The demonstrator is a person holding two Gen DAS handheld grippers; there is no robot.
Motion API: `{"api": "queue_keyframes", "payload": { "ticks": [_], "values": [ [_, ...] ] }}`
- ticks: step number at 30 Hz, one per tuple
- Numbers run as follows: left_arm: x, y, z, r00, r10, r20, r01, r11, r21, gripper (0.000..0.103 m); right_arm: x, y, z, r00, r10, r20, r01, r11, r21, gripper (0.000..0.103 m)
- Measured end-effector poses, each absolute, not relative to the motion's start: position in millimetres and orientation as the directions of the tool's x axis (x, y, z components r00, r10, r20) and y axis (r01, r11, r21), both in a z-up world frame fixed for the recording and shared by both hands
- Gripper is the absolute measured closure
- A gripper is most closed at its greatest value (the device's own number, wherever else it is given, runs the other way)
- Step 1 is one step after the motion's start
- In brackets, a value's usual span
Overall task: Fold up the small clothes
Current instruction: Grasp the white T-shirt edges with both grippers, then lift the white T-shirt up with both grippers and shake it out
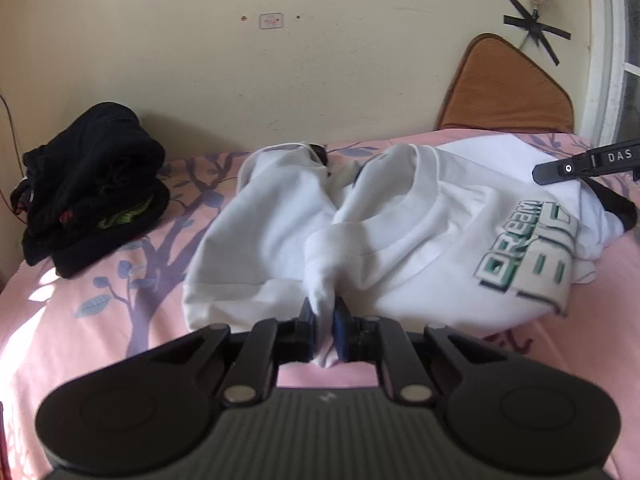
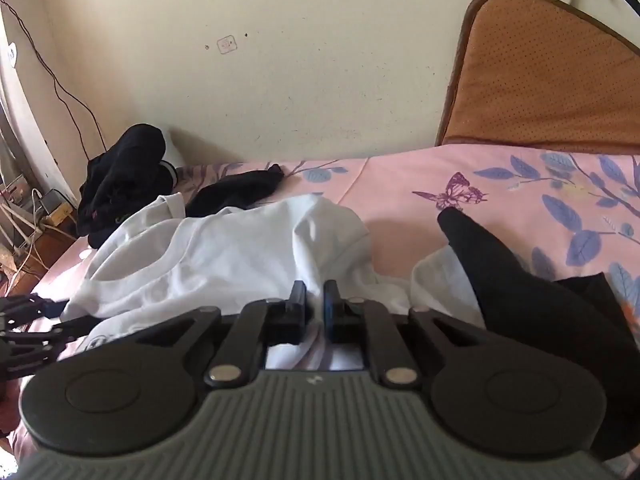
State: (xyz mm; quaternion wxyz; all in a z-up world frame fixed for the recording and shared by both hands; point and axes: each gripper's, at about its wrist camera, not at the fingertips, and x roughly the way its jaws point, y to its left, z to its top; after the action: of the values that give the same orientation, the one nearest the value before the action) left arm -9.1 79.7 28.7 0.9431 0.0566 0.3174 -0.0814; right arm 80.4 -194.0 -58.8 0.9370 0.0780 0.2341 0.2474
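Pinching white T-shirt [image 1: 400, 232] | left tongs [image 1: 324, 320] (closed) | pink bedsheet [image 1: 100, 320]

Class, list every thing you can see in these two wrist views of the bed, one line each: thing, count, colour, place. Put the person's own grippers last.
T-shirt: one, white with green lettering and black sleeve trim, crumpled on the middle of the bed.
Pile of dark clothes: one, black, far left of the bed by the wall.
Bedsheet: one, pink with purple leaf print, covering the bed.
Headboard: one, brown, against the wall at the right.
Tape cross: one, black, on the wall upper right.
Cable: one, dark, down the wall at left.
Left gripper: one, black, shut on the T-shirt.
Right gripper: one, black, shut on the T-shirt.
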Motion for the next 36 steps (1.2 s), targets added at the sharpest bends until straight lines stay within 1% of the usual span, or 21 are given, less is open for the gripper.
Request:
{"api": "queue_keyframes", "payload": {
  "ticks": [5, 7, 8, 9, 10, 11, 13, 16, 18, 19, 20, 22, 25, 26, 27, 28, 29, 30, 32, 34, 36],
  "values": [
    [-81.8, 91.7, 60.5, 0.805, -0.352, -0.478, 0.433, 0.899, 0.067, 0.094, -30.7, -232.8, -28.8, 0.707, 0.624, -0.331, -0.601, 0.778, 0.183, 0.091],
    [-107.4, 97.7, 62.3, 0.795, -0.389, -0.466, 0.480, 0.873, 0.090, 0.088, -67.7, -241.7, -32.5, 0.625, 0.667, -0.406, -0.662, 0.728, 0.178, 0.089],
    [-113.3, 100.9, 61.1, 0.784, -0.395, -0.480, 0.487, 0.870, 0.079, 0.076, -80.2, -241.4, -36.5, 0.600, 0.656, -0.458, -0.663, 0.728, 0.175, 0.089],
    [-116.3, 105.3, 58.8, 0.776, -0.393, -0.494, 0.483, 0.874, 0.062, 0.057, -89.7, -242.3, -41.6, 0.598, 0.638, -0.486, -0.653, 0.739, 0.166, 0.088],
    [-117.6, 109.0, 56.6, 0.778, -0.382, -0.499, 0.468, 0.882, 0.055, 0.051, -93.5, -243.3, -43.8, 0.596, 0.623, -0.506, -0.641, 0.749, 0.166, 0.083],
    [-115.5, 108.8, 58.1, 0.783, -0.362, -0.506, 0.451, 0.890, 0.062, 0.050, -94.7, -244.9, -43.6, 0.606, 0.610, -0.510, -0.625, 0.762, 0.168, 0.072],
    [-109.2, 106.8, 61.8, 0.787, -0.319, -0.527, 0.427, 0.899, 0.093, 0.049, -94.3, -249.4, -40.1, 0.657, 0.588, -0.472, -0.596, 0.788, 0.153, 0.058],
    [-107.4, 105.3, 64.2, 0.806, -0.290, -0.517, 0.429, 0.887, 0.171, 0.037, -81.5, -249.1, -29.8, 0.714, 0.569, -0.407, -0.572, 0.810, 0.128, 0.050],
    [-107.0, 104.4, 61.9, 0.806, -0.299, -0.511, 0.457, 0.863, 0.216, 0.011, -68.4, -240.5, -29.4, 0.731, 0.559, -0.391, -0.580, 0.811, 0.074, 0.035],
    [-106.5, 104.7, 59.7, 0.802, -0.307, -0.513, 0.473, 0.850, 0.231, 0.005, -58.8, -233.1, -27.6, 0.735, 0.554, -0.390, -0.586, 0.809, 0.045, 0.022],
    [-104.4, 104.8, 56.8, 0.797, -0.315, -0.516, 0.490, 0.837, 0.246, 0.003, -44.6, -227.8, -27.4, 0.735, 0.558, -0.385, -0.600, 0.800, 0.015, 0.013],
    [-98.0, 106.9, 46.4, 0.775, -0.329, -0.539, 0.531, 0.802, 0.273, 0.003, -21.6, -213.1, -28.4, 0.715, 0.573, -0.400, -0.632, 0.774, -0.022, 0.012],
    [-93.6, 102.6, 28.9, 0.764, -0.330, -0.555, 0.558, 0.769, 0.311, 0.003, 12.1, -195.5, -30.0, 0.672, 0.596, -0.440, -0.663, 0.749, 0.003, 0.012],
    [-90.8, 102.1, 24.1, 0.761, -0.324, -0.562, 0.559, 0.768, 0.313, 0.006, 16.8, -191.0, -34.8, 0.656, 0.602, -0.455, -0.666, 0.745, 0.026, 0.013],
    [-87.6, 102.3, 19.9, 0.754, -0.319, -0.574, 0.560, 0.769, 0.308, 0.017, 23.7, -186.5, -39.7, 0.634, 0.609, -0.476, -0.672, 0.739, 0.050, 0.014],
    [-85.0, 103.2, 16.1, 0.745, -0.313, -0.590, 0.561, 0.772, 0.300, 0.026, 24.3, -182.4, -46.5, 0.609, 0.613, -0.504, -0.679, 0.731, 0.068, 0.030],
    [-85.0, 103.5, 13.6, 0.736, -0.308, -0.603, 0.564, 0.772, 0.294, 0.048, 23.9, -178.8, -49.5, 0.584, 0.615, -0.530, -0.691, 0.719, 0.073, 0.080],
    [-88.3, 104.3, 11.9, 0.728, -0.311, -0.611, 0.571, 0.767, 0.291, 0.059, 11.0, -179.2, -52.6, 0.578, 0.612, -0.539, -0.703, 0.709, 0.051, 0.093],
    [-102.1, 106.2, 11.3, 0.737, -0.325, -0.593, 0.582, 0.751, 0.312, 0.058, -25.0, -181.8, -55.2, 0.561, 0.647, -0.517, -0.761, 0.649, -0.012, 0.092],
    [-114.9, 106.4, 11.4, 0.742, -0.327, -0.585, 0.593, 0.727, 0.345, 0.051, -55.7, -191.8, -58.1, 0.496, 0.691, -0.526, -0.803, 0.595, 0.024, 0.091],
    [-120.3, 107.2, 10.2, 0.730, -0.337, -0.595, 0.614, 0.706, 0.354, 0.038, -78.5, -197.8, -66.3, 0.412, 0.720, -0.558, -0.832, 0.548, 0.091, 0.084]
  ]
}}
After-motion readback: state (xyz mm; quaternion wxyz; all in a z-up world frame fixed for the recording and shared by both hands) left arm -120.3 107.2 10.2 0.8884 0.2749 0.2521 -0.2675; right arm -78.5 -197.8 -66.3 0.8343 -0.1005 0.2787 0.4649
